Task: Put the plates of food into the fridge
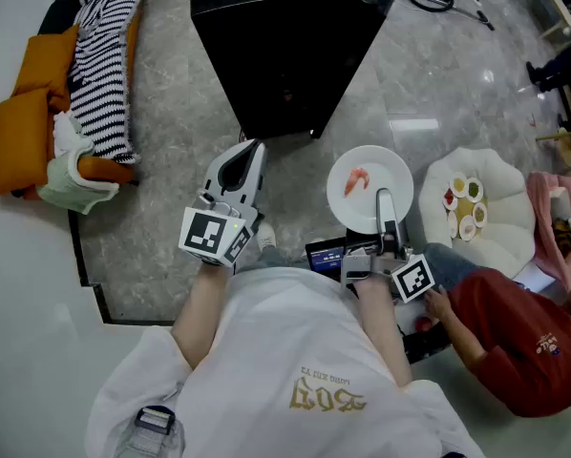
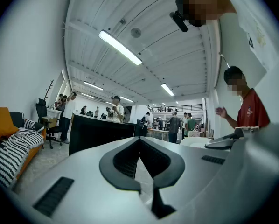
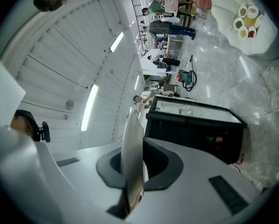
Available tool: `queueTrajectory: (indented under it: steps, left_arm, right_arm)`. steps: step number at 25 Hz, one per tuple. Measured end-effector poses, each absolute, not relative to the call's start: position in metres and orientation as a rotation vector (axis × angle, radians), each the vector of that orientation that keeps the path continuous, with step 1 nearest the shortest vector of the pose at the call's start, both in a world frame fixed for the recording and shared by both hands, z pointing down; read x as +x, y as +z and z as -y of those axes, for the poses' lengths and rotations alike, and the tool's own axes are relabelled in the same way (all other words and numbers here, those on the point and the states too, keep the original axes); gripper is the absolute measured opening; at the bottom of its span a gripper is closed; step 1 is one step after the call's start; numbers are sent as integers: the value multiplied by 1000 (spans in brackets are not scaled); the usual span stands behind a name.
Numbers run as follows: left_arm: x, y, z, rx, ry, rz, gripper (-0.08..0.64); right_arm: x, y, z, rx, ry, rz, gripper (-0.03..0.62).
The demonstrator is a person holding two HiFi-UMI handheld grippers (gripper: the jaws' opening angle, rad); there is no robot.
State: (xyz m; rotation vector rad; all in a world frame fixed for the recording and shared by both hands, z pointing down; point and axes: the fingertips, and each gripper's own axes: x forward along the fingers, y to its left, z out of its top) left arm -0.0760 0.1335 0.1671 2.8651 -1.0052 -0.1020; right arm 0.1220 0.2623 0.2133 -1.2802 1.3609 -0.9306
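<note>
We hold one round white plate [image 1: 370, 189] out in front of us. It lies flat and face up over the grey marble floor [image 1: 171, 170], just short of the black fridge [image 1: 285, 46]. The plate is plain and glossy and mostly bare. It carries a single pinkish-orange piece of food [image 1: 356, 180] left of its middle; we cannot tell what the food is.

Our right gripper [image 1: 382, 198] is clamped on the near rim, with the jaws pressed onto the plate's two faces. In the right gripper view the plate [image 3: 132, 143] shows edge-on as a thin pale blade rising from between the dark pads. Beyond it stands the fridge [image 3: 195, 125], a low black box with a glassy top.

Our left gripper [image 1: 250, 149] hangs beside the plate, apart from it. In the left gripper view [image 2: 139, 141] its jaws meet tip to tip with nothing between them.

To our right a white cushioned pouf [image 1: 500, 241] holds several small dishes [image 1: 465, 208] of red and yellow-green food. A person in a red shirt [image 1: 515, 342] crouches just beside it.
</note>
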Motion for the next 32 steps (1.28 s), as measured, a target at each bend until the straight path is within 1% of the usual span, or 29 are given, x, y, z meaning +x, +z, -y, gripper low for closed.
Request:
queueTrajectory:
  steps: [23,32]
  left_arm:
    - [-78,178,-126,2859,-49,1031,5]
    - [-87,176,-102,2868,-49,1027,5]
  right_arm:
    - [123,219,-262,-1285,-936,-1344,17]
    - [111,219,-248,-1308,-918,-1335,17]
